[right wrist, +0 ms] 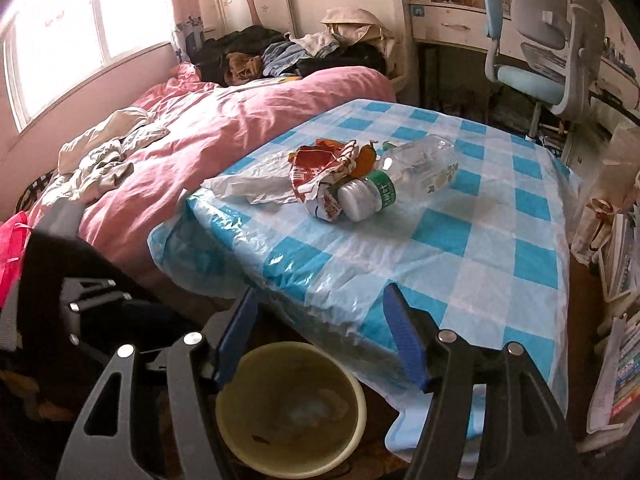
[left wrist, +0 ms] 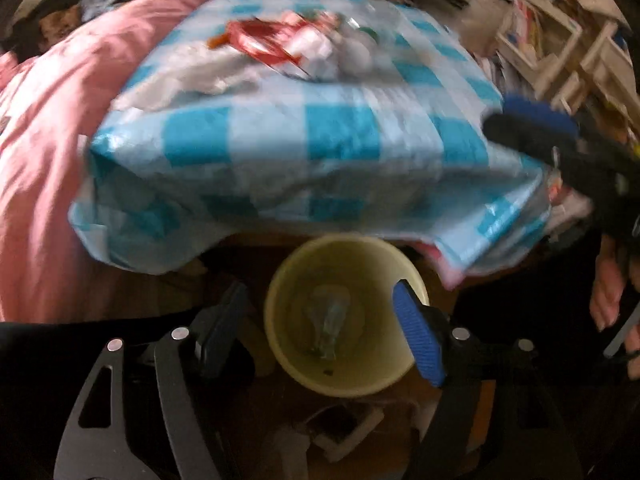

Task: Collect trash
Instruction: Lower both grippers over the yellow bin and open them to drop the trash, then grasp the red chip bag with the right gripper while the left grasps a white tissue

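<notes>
Bottle (right wrist: 404,178) lies on its side, cap toward the camera; both grippers' jaws gape wide, holding nothing.

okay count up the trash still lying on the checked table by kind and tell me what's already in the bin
On the checked table:
clear plastic bottle: 1
small white jar: 1
red and white wrapper: 1
white plastic bag: 1
In the yellow bin:
crumpled clear plastic piece: 1
Total: 5
</notes>
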The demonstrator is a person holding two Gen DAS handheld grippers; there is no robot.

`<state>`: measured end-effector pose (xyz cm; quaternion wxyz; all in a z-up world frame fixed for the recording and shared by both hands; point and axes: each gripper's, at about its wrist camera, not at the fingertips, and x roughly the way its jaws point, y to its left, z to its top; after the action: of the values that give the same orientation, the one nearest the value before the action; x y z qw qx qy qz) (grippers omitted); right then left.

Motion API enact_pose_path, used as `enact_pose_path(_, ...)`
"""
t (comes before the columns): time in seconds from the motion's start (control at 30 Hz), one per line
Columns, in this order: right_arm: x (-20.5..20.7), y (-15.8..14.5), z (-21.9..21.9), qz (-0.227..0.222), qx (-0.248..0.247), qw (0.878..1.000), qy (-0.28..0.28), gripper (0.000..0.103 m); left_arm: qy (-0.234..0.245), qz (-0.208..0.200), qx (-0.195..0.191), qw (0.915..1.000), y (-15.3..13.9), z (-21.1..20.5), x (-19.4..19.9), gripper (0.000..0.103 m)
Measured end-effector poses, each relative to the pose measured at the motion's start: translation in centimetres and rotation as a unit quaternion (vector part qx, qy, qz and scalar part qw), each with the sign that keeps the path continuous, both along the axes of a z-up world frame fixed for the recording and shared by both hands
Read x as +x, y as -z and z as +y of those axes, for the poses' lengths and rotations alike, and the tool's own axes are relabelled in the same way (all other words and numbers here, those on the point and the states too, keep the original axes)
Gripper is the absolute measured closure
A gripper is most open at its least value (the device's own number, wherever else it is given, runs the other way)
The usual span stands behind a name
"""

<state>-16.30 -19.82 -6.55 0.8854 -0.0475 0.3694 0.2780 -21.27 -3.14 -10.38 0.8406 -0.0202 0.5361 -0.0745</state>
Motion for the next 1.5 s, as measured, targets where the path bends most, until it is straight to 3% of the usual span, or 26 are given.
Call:
enact_pose_path(0.17,-0.3,0.2,0.7,-0.007,-0.007,1.0,-0.01,0.039,-0.073,-0.055,-0.002,0.9958,-2.4,3.1,0.9,0.028)
enact_pose_path(0.43,-0.3,0.4,2.3,-0.025,-0.013,0.999,-0.024,0.036,-0.121,-0.1,0.023,0.9874,-6.0,6.2,5.5,0.021)
enact_pose_path(0.63,0.2,0.6,3.8,-0.034,-0.024,0.999,-0.03,0.035,-0.124,-0.066,0.048,0.9889,-5.3,7.5,11.3,0.02)
enact_pose_path(0.87,1.9,-0.1,5.6,-0.056,-0.042,0.997,-0.035,0.031,-0.07,-0.016,0.141,0.9874,-3.2,6.2,18.0,0.019)
enact_pose_path(0.97,3.3,-0.4,6.9,-0.065,-0.059,0.995,-0.045,0.03,-0.049,0.007,0.142,0.9887,-2.0,5.9,19.9,0.02)
enact_pose_path(1.0,3.8,-0.5,7.3,-0.068,-0.064,0.994,-0.05,0.03,-0.04,0.009,0.136,0.9899,-1.8,5.8,20.4,0.022)
enact_pose_path(1.03,4.3,-0.6,7.8,-0.071,-0.068,0.994,-0.055,0.03,-0.033,0.011,0.131,0.9907,-1.7,5.6,20.6,0.036)
enact_pose_path(1.07,4.9,-0.7,8.3,-0.076,-0.073,0.993,-0.06,0.03,-0.023,0.018,0.128,0.9914,-1.4,5.4,21.1,0.063)
enact_pose_path(1.13,5.9,-0.8,9.1,-0.082,-0.084,0.991,-0.065,0.03,-0.021,0.036,0.103,0.9938,-0.8,5.6,21.6,0.098)
enact_pose_path(1.17,6.6,-0.8,9.5,-0.084,-0.091,0.99,-0.066,0.03,-0.023,0.039,0.086,0.9953,-0.8,5.8,21.7,0.1)
enact_pose_path(1.33,9.5,0.2,11.1,-0.067,-0.111,0.989,-0.068,0.03,-0.067,-0.02,-0.005,0.9975,-4.6,8.7,20.9,0.101)
enact_pose_path(1.5,11.5,1.7,12.5,-0.054,-0.143,0.986,-0.066,0.03,-0.1,-0.031,-0.05,0.9932,-5.8,11.5,20.6,0.1)
